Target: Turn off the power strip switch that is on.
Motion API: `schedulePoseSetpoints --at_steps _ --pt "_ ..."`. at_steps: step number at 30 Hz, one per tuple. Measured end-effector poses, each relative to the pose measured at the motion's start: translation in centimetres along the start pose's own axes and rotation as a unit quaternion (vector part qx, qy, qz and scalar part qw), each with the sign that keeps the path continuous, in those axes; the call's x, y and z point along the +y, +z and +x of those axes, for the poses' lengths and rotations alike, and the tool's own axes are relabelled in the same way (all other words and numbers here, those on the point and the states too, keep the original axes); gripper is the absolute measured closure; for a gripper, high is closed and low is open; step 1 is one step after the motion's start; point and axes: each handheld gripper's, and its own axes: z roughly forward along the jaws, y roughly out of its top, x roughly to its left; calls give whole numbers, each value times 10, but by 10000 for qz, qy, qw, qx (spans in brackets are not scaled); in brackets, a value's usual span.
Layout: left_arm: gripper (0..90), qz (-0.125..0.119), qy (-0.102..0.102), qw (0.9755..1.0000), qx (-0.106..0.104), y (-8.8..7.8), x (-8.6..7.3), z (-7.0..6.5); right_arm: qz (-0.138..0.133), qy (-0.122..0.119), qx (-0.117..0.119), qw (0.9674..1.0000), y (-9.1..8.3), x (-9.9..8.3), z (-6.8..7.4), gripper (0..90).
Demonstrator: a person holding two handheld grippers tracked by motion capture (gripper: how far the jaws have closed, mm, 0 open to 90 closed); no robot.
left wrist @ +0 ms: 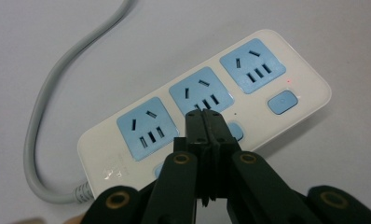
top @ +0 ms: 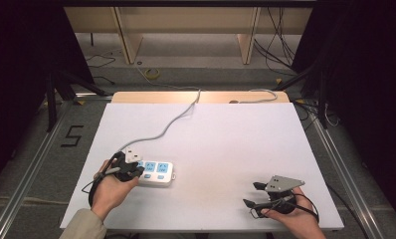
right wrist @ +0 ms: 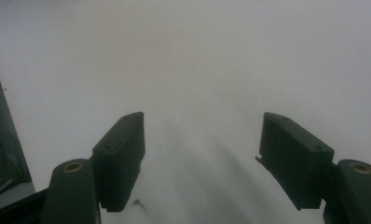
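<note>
A white power strip point(top: 157, 174) with three blue sockets lies on the white table top, its grey cable point(top: 172, 123) running off toward the far edge. In the left gripper view the strip point(left wrist: 267, 51) lies slantwise, with a blue switch point(left wrist: 282, 101) beside each socket and a small red light point(left wrist: 290, 81) near the far one. My left gripper point(left wrist: 205, 115) is shut with nothing between its jaws. Its tips point down at the strip beside the middle switch point(left wrist: 236, 132); contact is unclear. My right gripper point(top: 250, 194) rests open near the front right, nothing between its jaws point(right wrist: 202, 140).
The white table top point(top: 226, 134) reaches a wooden strip at its far edge. Beyond it are wooden furniture legs point(top: 129, 40) and loose cables point(top: 280, 45) on the floor. A "5" mark point(top: 72, 135) lies on the floor to the left.
</note>
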Motion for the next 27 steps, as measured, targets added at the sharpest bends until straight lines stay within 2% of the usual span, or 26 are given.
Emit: schedulePoseSetpoints --at_steps 5,27 --pt "896 3 -15 10000 -37 1 2 -3 3 -1 2 10000 0 0 0 320" --pt "896 120 143 9997 -134 3 9 -11 14 -14 -10 10000 0 0 0 320"
